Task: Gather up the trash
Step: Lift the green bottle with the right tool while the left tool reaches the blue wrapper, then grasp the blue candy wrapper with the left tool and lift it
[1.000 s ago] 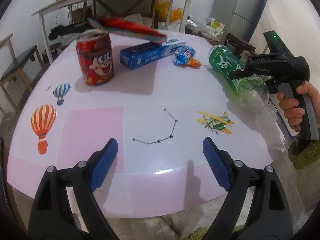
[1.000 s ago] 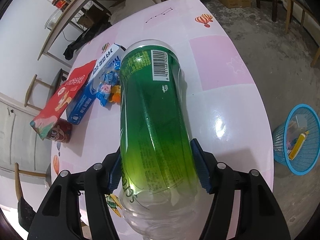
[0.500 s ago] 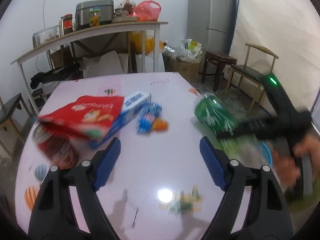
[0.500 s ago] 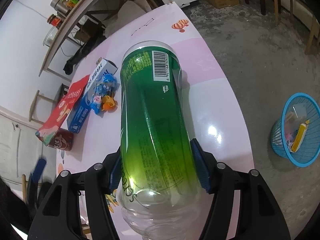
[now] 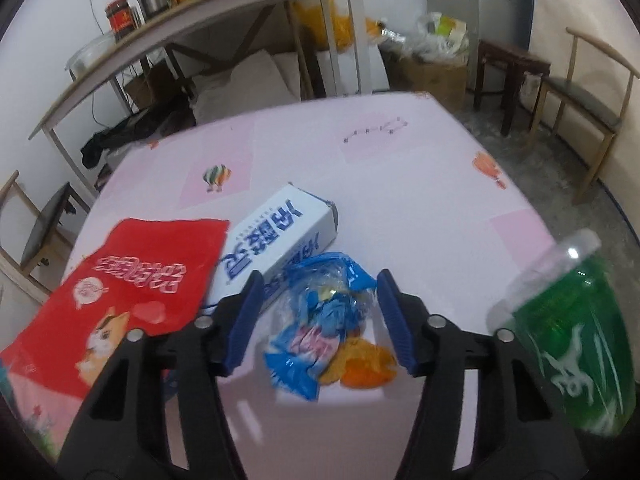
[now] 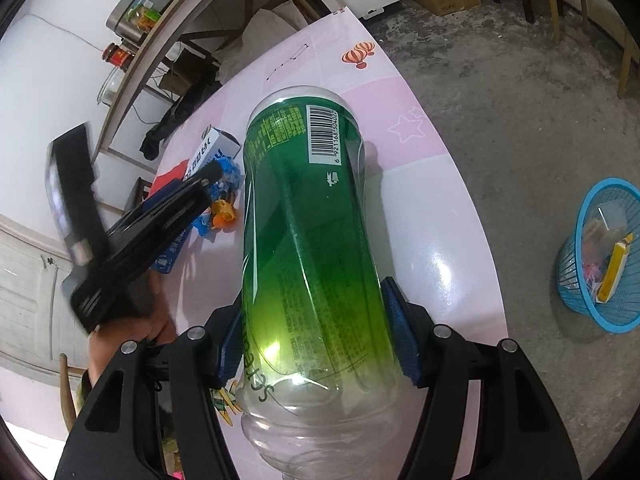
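Closing in, left gripper (image 5: 320, 322) straddling the blue candy wrapper (image 5: 316, 330) at lower centre, pads not yet pressing it. Gripping the green bottle (image 6: 308, 248) mid-frame, right gripper (image 6: 316, 338) clenched. Lying beyond: white box (image 5: 280, 246), red bag (image 5: 120, 304), pink table (image 5: 400, 168). Sitting far right, blue basket (image 6: 576, 292).

Wrapper (image 5: 320, 328) lies on table (image 5: 400, 184), box (image 5: 276, 240) behind it.

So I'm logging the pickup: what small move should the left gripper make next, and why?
Probably finish closing: the left gripper, whose jaws have just been closing, straddles the blue candy wrapper on the table, pads not yet touching.
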Demonstrator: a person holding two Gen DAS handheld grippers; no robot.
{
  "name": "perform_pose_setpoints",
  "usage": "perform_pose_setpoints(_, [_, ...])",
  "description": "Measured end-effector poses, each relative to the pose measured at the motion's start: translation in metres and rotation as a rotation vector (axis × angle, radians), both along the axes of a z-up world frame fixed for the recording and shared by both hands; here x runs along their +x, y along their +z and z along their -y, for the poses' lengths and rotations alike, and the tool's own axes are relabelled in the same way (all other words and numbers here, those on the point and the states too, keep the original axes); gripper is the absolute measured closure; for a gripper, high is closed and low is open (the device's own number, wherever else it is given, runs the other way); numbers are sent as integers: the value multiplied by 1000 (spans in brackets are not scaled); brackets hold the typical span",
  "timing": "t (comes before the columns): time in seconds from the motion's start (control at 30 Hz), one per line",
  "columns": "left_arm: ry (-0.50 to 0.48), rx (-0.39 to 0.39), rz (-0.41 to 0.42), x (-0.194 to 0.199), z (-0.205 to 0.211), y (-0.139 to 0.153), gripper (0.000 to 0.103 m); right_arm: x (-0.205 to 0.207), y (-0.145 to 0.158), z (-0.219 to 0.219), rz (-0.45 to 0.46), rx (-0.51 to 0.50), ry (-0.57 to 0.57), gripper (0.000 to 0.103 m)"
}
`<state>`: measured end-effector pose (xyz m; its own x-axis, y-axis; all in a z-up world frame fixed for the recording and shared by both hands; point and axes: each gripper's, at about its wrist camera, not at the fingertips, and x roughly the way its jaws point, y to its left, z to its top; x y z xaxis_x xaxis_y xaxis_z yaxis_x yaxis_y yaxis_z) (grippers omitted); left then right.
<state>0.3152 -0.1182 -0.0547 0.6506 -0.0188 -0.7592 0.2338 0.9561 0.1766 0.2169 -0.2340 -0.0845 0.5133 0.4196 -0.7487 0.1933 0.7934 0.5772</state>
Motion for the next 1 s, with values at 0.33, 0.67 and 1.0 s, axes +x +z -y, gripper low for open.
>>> perform_pose_setpoints(0.33, [-18, 16, -37, 0, 0, -17, 74, -3, -1, 0, 12, 12, -4, 42])
perform_pose_setpoints(0.67, [-54, -4, -16, -45, -7, -10, 79, -3, 0, -1, 17, 11, -2, 42])
perform_pose_setpoints(1.0, [-134, -58, -14, -135, -21, -6, 78, -6, 0, 2, 18, 15, 2, 42])
